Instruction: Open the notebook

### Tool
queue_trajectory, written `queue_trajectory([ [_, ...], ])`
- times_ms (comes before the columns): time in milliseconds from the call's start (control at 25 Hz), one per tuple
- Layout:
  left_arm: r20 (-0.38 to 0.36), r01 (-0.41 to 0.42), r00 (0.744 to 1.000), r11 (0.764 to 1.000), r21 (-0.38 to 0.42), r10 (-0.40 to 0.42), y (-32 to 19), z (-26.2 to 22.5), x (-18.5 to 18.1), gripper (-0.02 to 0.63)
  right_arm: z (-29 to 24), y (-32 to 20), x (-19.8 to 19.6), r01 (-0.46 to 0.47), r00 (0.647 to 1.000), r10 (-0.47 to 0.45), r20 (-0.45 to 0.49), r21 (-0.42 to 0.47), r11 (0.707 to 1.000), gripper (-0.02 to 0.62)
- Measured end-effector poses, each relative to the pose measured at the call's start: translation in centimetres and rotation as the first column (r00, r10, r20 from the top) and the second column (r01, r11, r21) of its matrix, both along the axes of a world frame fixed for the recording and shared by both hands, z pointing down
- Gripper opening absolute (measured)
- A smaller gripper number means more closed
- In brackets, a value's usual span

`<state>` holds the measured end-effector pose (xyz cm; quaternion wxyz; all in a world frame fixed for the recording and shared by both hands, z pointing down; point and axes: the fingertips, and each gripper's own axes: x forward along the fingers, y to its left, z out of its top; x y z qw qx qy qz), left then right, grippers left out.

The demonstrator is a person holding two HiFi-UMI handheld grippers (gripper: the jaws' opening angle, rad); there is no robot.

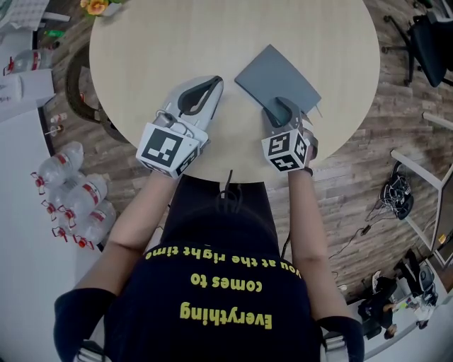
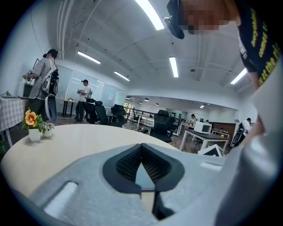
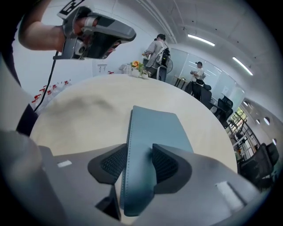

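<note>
A closed grey notebook (image 1: 272,74) lies skewed on the round pale table (image 1: 163,42), one corner towards me. My right gripper (image 1: 282,106) comes down on that near corner. In the right gripper view the notebook (image 3: 154,128) runs between the two jaws of the right gripper (image 3: 139,154), with one pad against its stitched edge and the other on its cover. White page edges (image 1: 313,111) show beside the gripper. My left gripper (image 1: 212,83) hovers left of the notebook, apart from it, jaws shut on nothing. In its own view the left gripper (image 2: 141,148) points across bare table.
A small flower pot (image 1: 95,7) stands at the table's far left edge, also in the left gripper view (image 2: 34,126). Water bottles (image 1: 71,191) lie on the floor at left. An office chair (image 1: 428,39) stands at the far right. People stand far behind the table (image 2: 44,84).
</note>
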<state>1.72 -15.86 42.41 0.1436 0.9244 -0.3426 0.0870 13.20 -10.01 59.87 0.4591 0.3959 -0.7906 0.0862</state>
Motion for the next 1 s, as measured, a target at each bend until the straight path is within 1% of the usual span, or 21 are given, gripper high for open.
queue_trajectory([
  [120, -0.002, 0.001, 1.000, 1.000, -0.004, -0.001, 0.1, 0.1, -0.1, 0.003, 0.3, 0.1, -0.2, 0.054, 0.995, -0.052, -0.081, 0.020, 0.998, 0.190],
  [200, -0.003, 0.004, 1.000, 1.000, -0.001, -0.004, 0.0, 0.1, -0.2, 0.003, 0.5, 0.3, -0.5, 0.084, 0.990, -0.080, -0.114, 0.023, 0.996, 0.164],
  [320, -0.012, 0.021, 1.000, 1.000, 0.013, -0.021, -0.1, -0.1, -0.6, 0.003, 0.7, 0.4, -0.7, 0.087, 0.990, -0.085, -0.115, 0.012, 0.996, 0.143],
  [480, -0.013, 0.031, 0.999, 0.999, 0.016, -0.031, 0.0, -0.2, -0.8, 0.003, 0.5, 0.4, -0.5, 0.065, 0.995, -0.066, -0.071, -0.020, 0.998, 0.121],
  [600, -0.012, 0.033, 0.999, 0.999, 0.013, -0.033, 0.1, 0.0, -1.0, 0.003, 0.1, 0.6, -0.8, 0.049, 0.999, -0.049, 0.005, -0.047, 0.998, 0.084],
  [680, -0.013, 0.037, 0.999, 0.999, 0.011, -0.037, 0.2, 0.1, -1.1, 0.003, -0.3, 0.5, -0.7, 0.020, 0.995, -0.012, 0.094, -0.079, 0.997, 0.069],
  [760, -0.017, 0.041, 0.999, 0.999, 0.011, -0.040, 0.3, 0.0, -1.2, 0.003, -0.6, 0.5, -0.5, -0.018, 0.982, 0.040, 0.184, -0.121, 0.992, 0.060],
  [880, -0.020, 0.039, 0.999, 0.999, 0.015, -0.039, 0.4, -0.2, -1.1, 0.003, -1.7, 0.2, -0.3, -0.066, 0.952, 0.114, 0.282, -0.173, 0.983, 0.046],
  [1000, -0.020, 0.040, 0.999, 0.999, 0.018, -0.039, 0.5, -0.2, -1.3, 0.003, -3.8, 0.0, -0.5, -0.101, 0.894, 0.186, 0.408, -0.221, 0.970, 0.035],
])
